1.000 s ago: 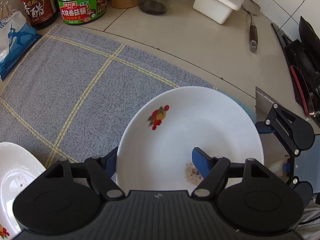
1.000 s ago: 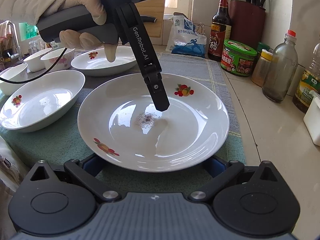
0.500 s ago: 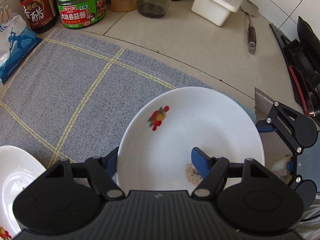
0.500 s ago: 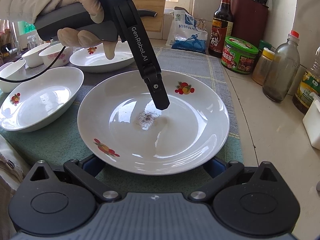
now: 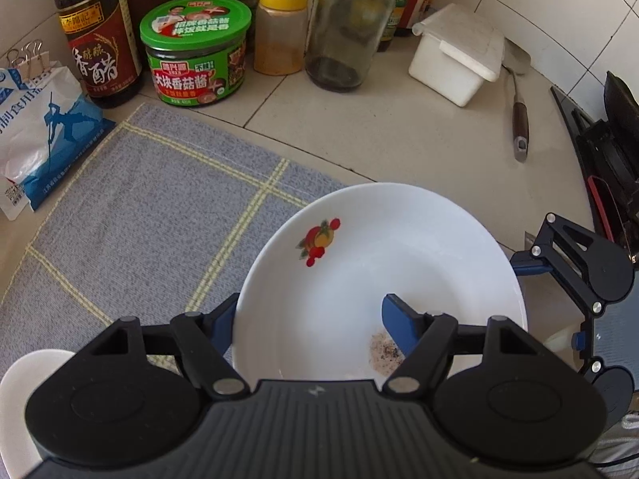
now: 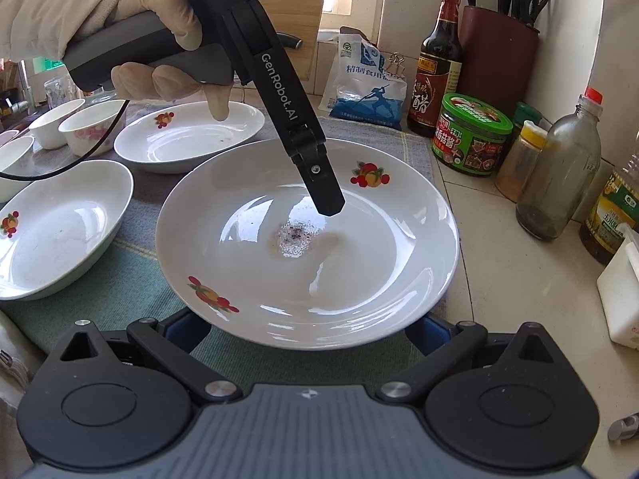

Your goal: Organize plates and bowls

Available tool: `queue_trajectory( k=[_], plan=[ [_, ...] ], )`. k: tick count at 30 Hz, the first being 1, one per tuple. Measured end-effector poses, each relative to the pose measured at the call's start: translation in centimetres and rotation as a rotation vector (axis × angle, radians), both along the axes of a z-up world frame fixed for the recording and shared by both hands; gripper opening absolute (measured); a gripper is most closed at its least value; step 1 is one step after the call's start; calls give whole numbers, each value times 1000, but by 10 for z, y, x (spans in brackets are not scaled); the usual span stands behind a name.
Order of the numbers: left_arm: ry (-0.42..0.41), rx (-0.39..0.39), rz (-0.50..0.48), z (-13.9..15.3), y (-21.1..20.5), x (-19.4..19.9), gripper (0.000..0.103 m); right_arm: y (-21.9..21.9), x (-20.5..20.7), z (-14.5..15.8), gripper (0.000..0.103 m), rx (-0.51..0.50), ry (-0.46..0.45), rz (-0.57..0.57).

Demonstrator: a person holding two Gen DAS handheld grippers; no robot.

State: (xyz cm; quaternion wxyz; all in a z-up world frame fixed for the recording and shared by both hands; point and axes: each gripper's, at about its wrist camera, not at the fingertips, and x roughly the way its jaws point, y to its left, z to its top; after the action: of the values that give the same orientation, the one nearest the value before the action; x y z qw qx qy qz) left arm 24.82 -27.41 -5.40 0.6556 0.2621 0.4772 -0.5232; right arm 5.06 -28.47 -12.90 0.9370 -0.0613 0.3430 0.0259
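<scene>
Here, the white plate with fruit prints is sitting over the right end of the checked cloth, its near rim lifted clear of the cloth in the right wrist view. A patch of dark specks is lying at the plate's middle.

The left gripper is clamping the plate's rim: 1 blue pad is pressing inside the plate beside the specks, the other is sitting outside, under the rim, so the jaws are closed on the plate wall. A gloved hand is gripping its handle above the plate.

The right gripper is reaching under the plate's near edge. Its 2 blue fingers are showing only at their bases, 1 on each side beneath the rim; I cannot tell whether the jaws are pressing on the plate or standing free.

Left of the plate, a second plate is resting on the cloth, and a third is lying beyond it. 2 small bowls are standing further left of that. Right of the plate, on the tiled counter, a green-lidded jar, a dark vinegar bottle and a glass bottle are standing, with a salt bag behind the plate.
</scene>
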Motion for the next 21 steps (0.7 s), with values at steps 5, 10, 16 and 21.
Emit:
queue_trajectory(
  k=[5,10,16,21],
  plan=[
    [-16,-12,8,-2,-15,19,73,-14,20,-3,103,-20,2,-17],
    [-17,-23,18,-9,-25,35,73,-21,36,-5,103,-21,8,-34],
    [-25,-36,24,-14,-34,44,73,-30,50,-9,103,6,20,-61],
    [-29,-38,24,-17,-38,46,73,-33,53,-10,103,10,22,-70]
  ],
)
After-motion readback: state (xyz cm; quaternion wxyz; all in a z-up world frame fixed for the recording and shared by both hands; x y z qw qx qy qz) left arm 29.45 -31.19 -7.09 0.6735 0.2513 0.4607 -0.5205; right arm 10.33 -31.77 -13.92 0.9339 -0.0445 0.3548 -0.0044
